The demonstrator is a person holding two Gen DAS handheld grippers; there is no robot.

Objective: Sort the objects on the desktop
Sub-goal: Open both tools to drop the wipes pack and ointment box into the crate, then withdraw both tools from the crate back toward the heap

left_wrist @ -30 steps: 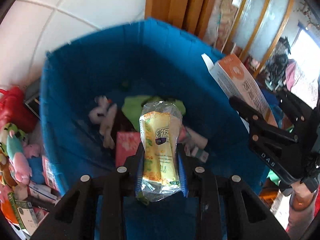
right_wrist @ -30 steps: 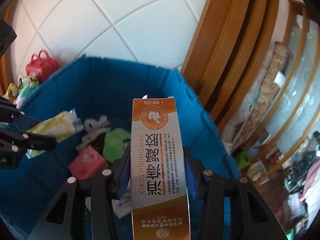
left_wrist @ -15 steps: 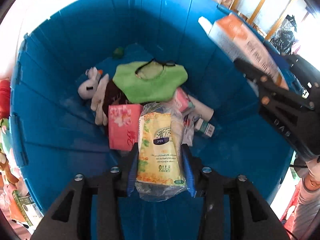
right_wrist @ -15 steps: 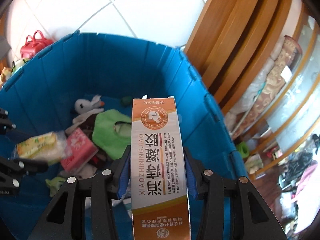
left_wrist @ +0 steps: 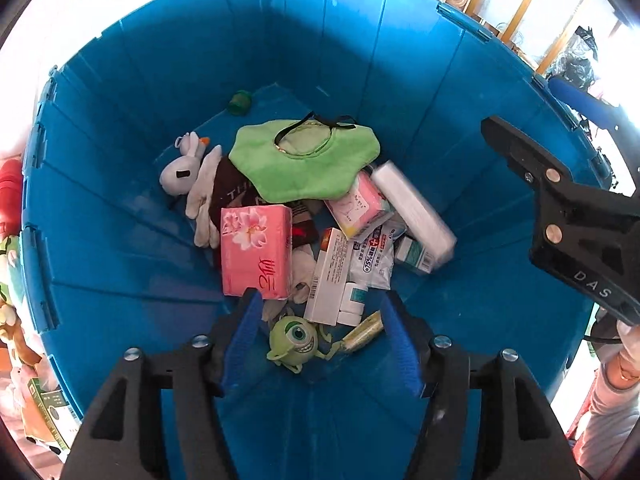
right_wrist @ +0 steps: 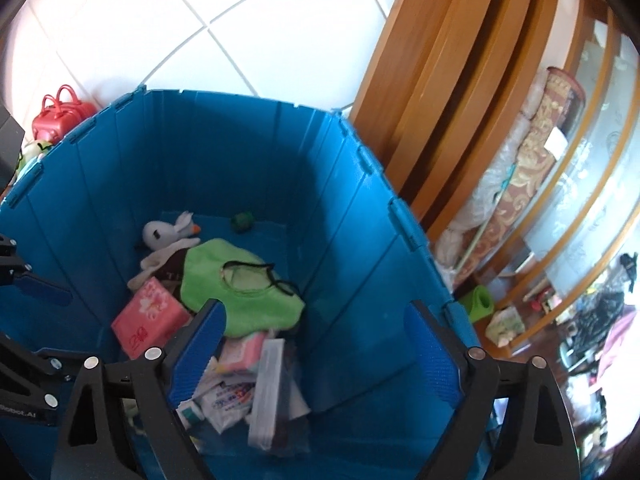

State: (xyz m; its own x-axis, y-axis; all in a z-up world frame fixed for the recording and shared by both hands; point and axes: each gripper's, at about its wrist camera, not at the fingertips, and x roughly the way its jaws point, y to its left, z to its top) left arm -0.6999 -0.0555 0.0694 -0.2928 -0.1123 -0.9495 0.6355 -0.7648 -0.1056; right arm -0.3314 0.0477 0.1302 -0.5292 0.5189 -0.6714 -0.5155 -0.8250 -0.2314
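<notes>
Over the blue bin, both grippers' fingers gape empty; blurred box slants diagonally.

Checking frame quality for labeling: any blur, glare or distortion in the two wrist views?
Left wrist: blue bin walls bow from fisheye, white box motion-smeared, top corners blown out. Right wrist: floor tiles overexposed, the long box blurred, door frame curved.
</notes>
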